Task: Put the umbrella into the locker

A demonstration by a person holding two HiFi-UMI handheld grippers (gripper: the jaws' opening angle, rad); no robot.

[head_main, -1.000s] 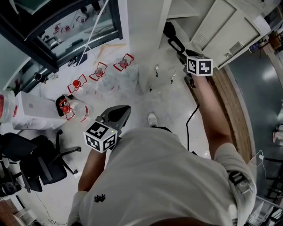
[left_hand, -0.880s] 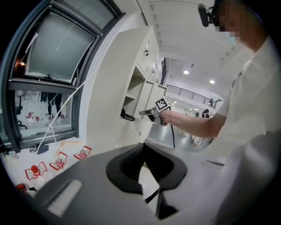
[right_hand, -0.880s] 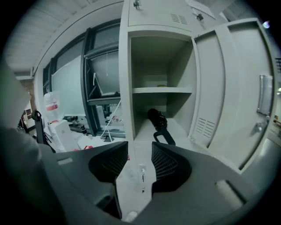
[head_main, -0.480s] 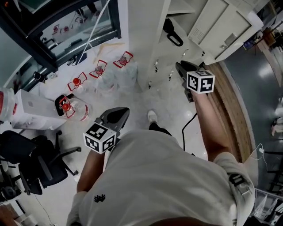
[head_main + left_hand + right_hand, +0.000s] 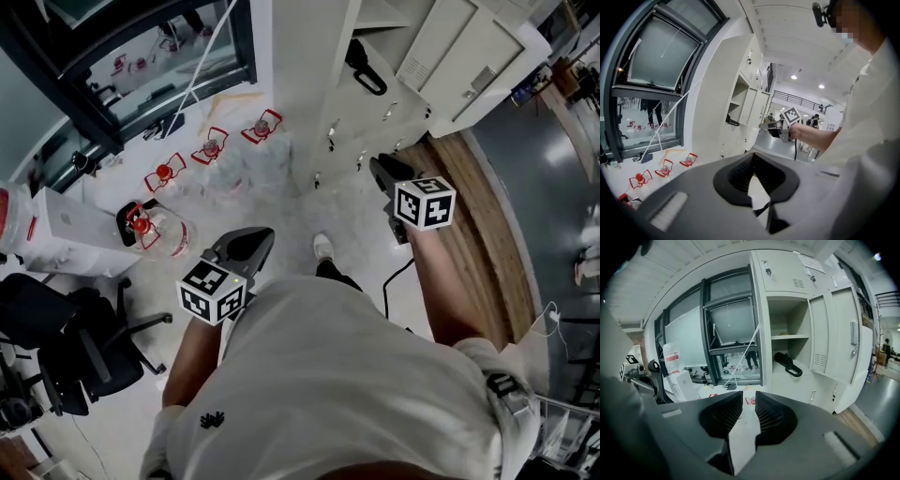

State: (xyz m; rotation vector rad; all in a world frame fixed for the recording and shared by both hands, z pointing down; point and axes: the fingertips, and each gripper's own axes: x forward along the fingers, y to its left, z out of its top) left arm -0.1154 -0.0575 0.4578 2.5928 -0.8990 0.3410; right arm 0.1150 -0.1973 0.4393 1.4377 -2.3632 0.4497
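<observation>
**Umbrella (image 5: 363, 67) in locker (image 5: 780, 275), door standing open**

Stowed on the floor of the open compartment, at about one o'clock from the person with the grippers, the black folded umbrella lay on its side with its loop handle turned outward toward the room. Nothing was touching it. By the look of things the main job was done. All that seemed left, if anything, was to swing the locker door (image 5: 459, 56) shut; it stood wide open at two o'clock.

The right gripper (image 5: 379, 165) hung in the air at one o'clock, well apart from the compartment. Its jaws had just been closing and stood with only a narrow slit between them, with nothing in that slit. The left gripper (image 5: 262, 234) was held low at eleven o'clock, its jaw tips pressed together on nothing.

Inside the open compartment, the umbrella was the only thing to be seen. The shelf (image 5: 790, 337) above it showed nothing on it from where the right gripper view looked in. The locker's other doors, above and below, were closed, so what they held could not be told.

On the floor at ten to eleven o'clock stood several clear water jugs (image 5: 211, 152) with red handles, below the window (image 5: 141, 66). Whether they were full could not be made out. An office chair (image 5: 80, 342) sat at eight o'clock, well clear of the locker.
</observation>
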